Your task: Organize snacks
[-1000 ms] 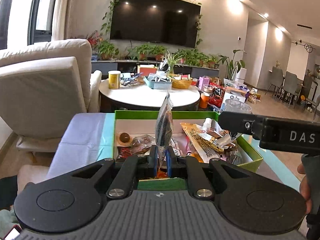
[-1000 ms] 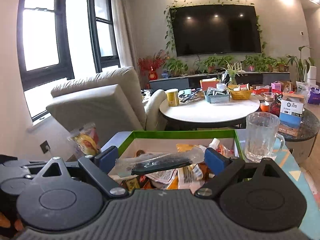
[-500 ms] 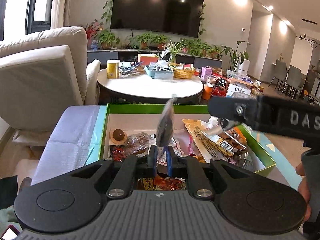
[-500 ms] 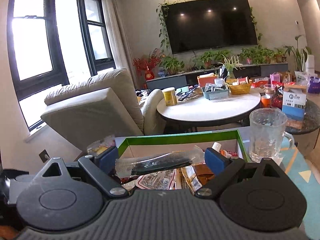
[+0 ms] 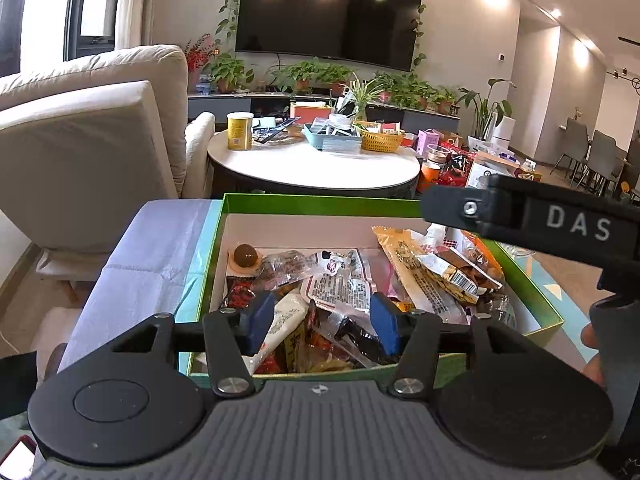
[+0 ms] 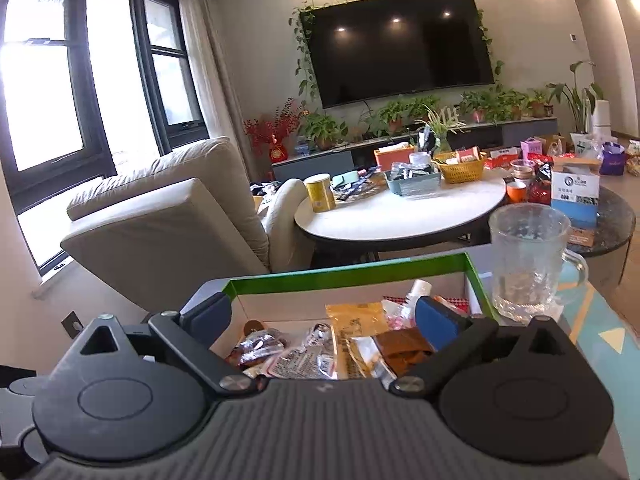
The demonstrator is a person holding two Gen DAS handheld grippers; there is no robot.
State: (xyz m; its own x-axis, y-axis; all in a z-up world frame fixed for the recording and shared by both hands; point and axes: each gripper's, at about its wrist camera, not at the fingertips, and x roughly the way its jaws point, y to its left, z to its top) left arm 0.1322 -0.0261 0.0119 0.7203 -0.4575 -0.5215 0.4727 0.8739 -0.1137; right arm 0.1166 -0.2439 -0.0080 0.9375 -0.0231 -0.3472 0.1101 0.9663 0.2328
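Left tongs: my left gripper point(image 5: 322, 322) now stands spread, blue pads point(image 5: 259, 320) wide apart with nothing between them. A second ago and half a second ago it was pinched on a dark upright packet; that packet is gone from the jaws.

Right tongs: my right gripper point(image 6: 322, 314) is also spread and empty. In both earlier frames a clear-wrapped dark strip lay across its jaws; it is no longer there. From the left wrist view I see the right tool's black body point(image 5: 532, 220) hanging over the box's right side.

Released items: I judge both dropped into the green box point(image 5: 320, 202). A dark glossy wrapper point(image 5: 360, 338) lies just under the left tongs at the near end of the pile and may be one of them; I cannot say which.

Snacks: loose heap inside the box, including a long yellow packet point(image 5: 416, 268), a white printed packet point(image 5: 340, 292), and a round brown sweet point(image 5: 245, 256) at the far left corner.

Surroundings: glass mug point(image 6: 528, 258) stands just beside the box's right wall, outside it; blue-lilac cloth point(image 5: 152, 248) to the left.

Meaning for task: two more pieces look delivered; both tools free for the next pick.

Risk: right tongs work near the mug.
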